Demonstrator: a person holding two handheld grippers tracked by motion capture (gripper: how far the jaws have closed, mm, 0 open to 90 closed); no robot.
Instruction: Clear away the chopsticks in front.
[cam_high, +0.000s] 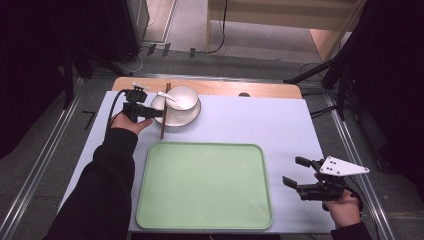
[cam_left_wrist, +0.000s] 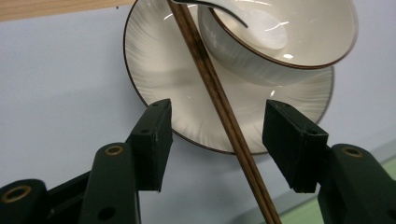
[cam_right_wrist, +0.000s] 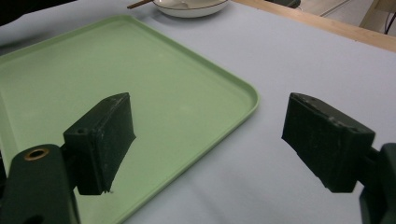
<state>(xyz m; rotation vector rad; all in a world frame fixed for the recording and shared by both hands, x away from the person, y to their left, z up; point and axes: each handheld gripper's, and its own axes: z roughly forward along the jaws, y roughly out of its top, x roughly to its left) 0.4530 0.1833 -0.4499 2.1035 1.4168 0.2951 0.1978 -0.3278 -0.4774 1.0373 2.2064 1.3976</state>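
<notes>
Your left gripper (cam_left_wrist: 217, 140) has its jaws wide, straddling the chopsticks (cam_left_wrist: 219, 107) that lean across the saucer's (cam_left_wrist: 154, 70) near rim, below the bowl (cam_left_wrist: 299, 42). Centre them, then close squarely. Your right gripper (cam_right_wrist: 208, 144) idles wide-jawed, well away beside the green tray (cam_right_wrist: 140, 79).

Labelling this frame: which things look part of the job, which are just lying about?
Likely in play:
- open left gripper astride the brown wooden chopsticks
- white ceramic bowl holding a white spoon
- white brown-rimmed plate under it
- empty pale green plastic tray

Lying about:
- open right gripper, idle beside the tray
- floor cables
</notes>
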